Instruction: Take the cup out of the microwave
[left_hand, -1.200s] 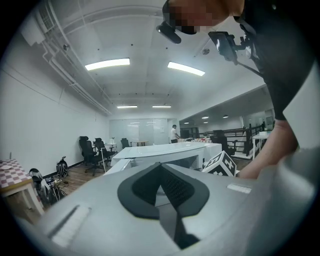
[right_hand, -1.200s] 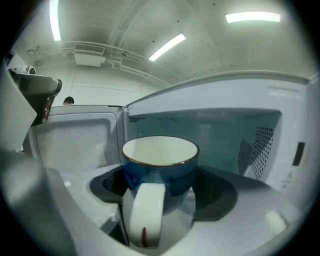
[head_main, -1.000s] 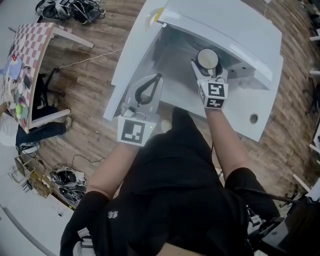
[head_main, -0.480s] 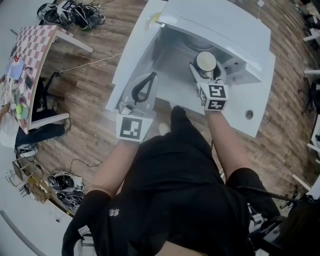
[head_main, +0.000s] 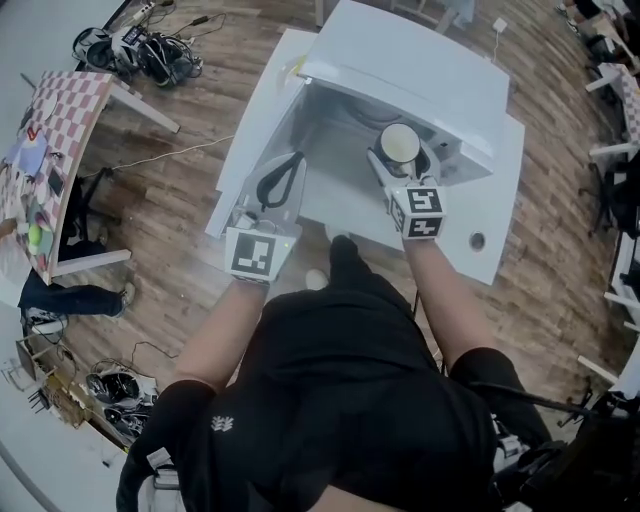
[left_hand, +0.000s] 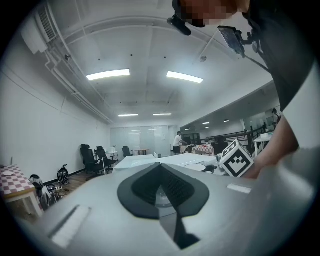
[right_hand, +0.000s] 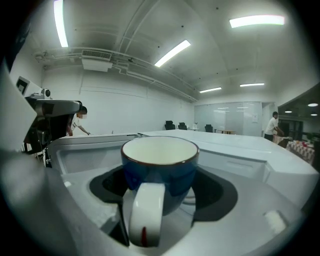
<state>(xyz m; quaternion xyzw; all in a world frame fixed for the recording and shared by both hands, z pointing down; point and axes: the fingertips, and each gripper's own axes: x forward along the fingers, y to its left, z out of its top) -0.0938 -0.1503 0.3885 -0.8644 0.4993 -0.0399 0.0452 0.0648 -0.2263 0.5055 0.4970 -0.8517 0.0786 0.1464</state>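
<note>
White microwave (head_main: 420, 70) fills the upper middle of the head view, door hanging open. Left gripper (head_main: 285, 172) sits center-left, jaws pinched together on nothing. Right gripper (head_main: 403, 160) is clamped around the blue cup (head_main: 399, 141), upright at the microwave's opening.

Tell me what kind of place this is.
Probably an open-plan office or lab workspace: black office chairs stand along a white wall, long strip lights run across the ceiling, and a heap of black cables lies on the wood plank floor.
</note>
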